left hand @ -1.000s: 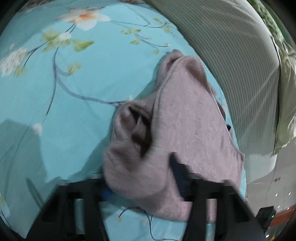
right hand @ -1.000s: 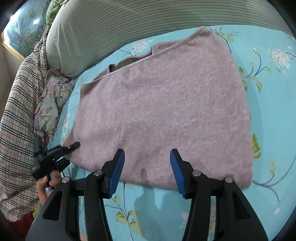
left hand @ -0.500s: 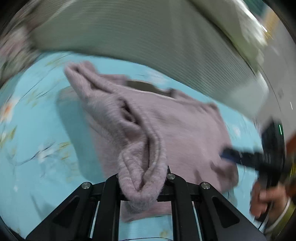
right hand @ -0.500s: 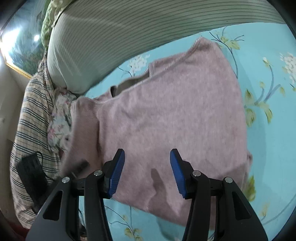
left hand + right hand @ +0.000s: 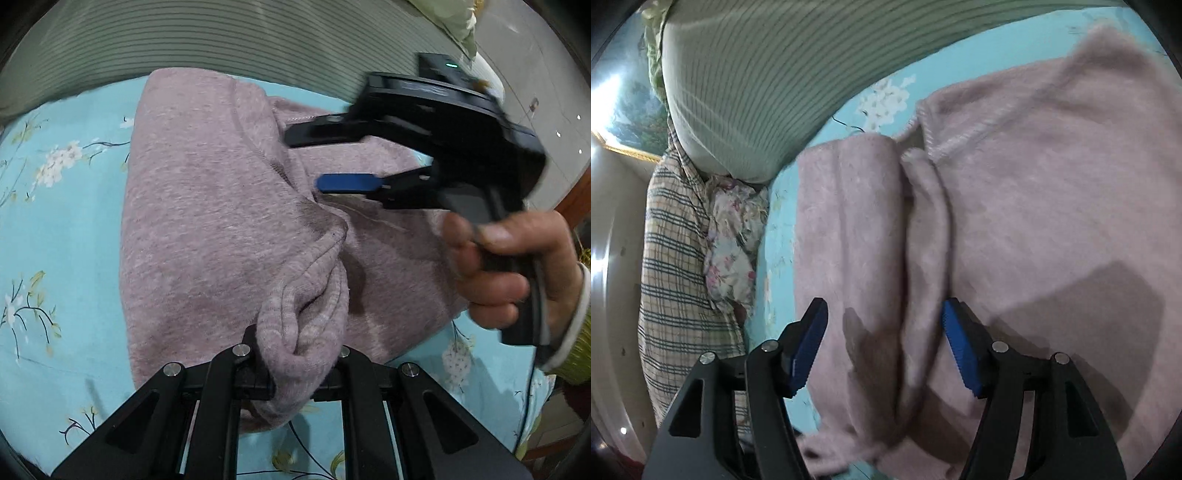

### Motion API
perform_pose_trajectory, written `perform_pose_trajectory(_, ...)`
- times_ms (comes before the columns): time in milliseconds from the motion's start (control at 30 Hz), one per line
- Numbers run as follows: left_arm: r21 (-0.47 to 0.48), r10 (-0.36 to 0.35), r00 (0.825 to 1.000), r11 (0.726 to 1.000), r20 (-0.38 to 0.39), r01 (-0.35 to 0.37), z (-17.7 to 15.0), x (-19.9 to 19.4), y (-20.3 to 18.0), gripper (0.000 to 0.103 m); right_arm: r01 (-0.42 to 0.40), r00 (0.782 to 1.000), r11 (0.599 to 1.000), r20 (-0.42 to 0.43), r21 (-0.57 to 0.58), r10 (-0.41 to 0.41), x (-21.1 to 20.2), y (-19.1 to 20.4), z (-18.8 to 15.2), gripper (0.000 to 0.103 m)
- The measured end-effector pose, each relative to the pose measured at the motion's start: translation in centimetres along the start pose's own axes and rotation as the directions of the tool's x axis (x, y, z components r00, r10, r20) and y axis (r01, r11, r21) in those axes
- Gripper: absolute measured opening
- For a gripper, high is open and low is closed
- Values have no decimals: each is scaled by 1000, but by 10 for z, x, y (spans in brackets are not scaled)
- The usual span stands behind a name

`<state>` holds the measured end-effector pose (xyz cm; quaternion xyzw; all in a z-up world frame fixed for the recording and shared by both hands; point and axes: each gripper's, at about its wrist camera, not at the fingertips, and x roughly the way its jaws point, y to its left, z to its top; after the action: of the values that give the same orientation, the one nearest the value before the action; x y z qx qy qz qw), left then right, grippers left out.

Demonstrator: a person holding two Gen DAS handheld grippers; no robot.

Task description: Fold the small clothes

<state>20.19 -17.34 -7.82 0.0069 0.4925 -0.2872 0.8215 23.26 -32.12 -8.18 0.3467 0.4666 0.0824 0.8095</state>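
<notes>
A mauve knitted sweater point(image 5: 207, 221) lies on the turquoise flowered bedsheet point(image 5: 55, 229). My left gripper point(image 5: 300, 369) is shut on a bunched sleeve cuff point(image 5: 306, 314), lifted over the sweater's body; the cloth hides its pads. A hand point(image 5: 506, 266) holds my right gripper point(image 5: 304, 158) over the sweater's upper right, one blue pad point(image 5: 347, 183) showing. In the right wrist view my right gripper point(image 5: 884, 343) hovers with its jaws opening. A folded-over sleeve strip point(image 5: 923, 229) of the sweater point(image 5: 1052, 192) runs between the fingers, and the pads do not press on it.
A grey-green striped bolster point(image 5: 229, 40) point(image 5: 768, 81) borders the sheet at the back. A plaid cloth point(image 5: 676, 280) and a flowered cloth point(image 5: 733, 243) are bunched along the left edge of the bed. A framed picture point(image 5: 624, 110) hangs beyond.
My left gripper closed on the sleeve, rolled, and carried it across over the sweater's body. My right gripper came in low over the folded strip and its jaws stand wider.
</notes>
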Motion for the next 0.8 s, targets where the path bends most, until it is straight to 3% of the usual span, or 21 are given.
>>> perform_pose_trajectory(133, 19, 17, 1000, 1000, -2, -17, -6, -4, 0, 11, 35, 999, 999, 35, -34, -34, 16, 15, 16, 65)
perform_pose_trajectory(167, 22, 21, 1000, 1000, -3, -21, -6, -4, -1, 11, 51, 998, 997, 37, -50, -49, 21, 20, 21, 58)
perform_pose_trajectory(200, 23, 24, 1000, 999, -5, -23, -6, -4, -2, 11, 64, 998, 996, 34, -65, -62, 24, 23, 25, 38)
perform_pose_trajectory(267, 28, 28, 1000, 999, -6, -28, -6, -5, -4, 11, 84, 996, 992, 18, -99, -82, 26, 30, 30, 14)
perform_pose_trajectory(400, 44, 13, 1000, 999, 6, -13, 1, -16, -13, 11, 82, 995, 981, 75, -174, -70, -10, 46, 33, 13)
perform_pose_trajectory(533, 49, -82, 996, 996, 34, 81, 10, -33, -26, 11, 117, 986, 968, 143, -223, -87, -62, 49, 38, 13)
perform_pose_trajectory(700, 51, -224, 975, 973, 0, 223, 24, -19, -61, 11, 216, 965, 955, 190, -202, -178, -106, 17, 41, 13)
perform_pose_trajectory(800, 78, -249, 968, 965, -39, 252, 25, 3, -83, 11, 253, 956, 957, 191, -145, -224, -116, -11, 42, 13)
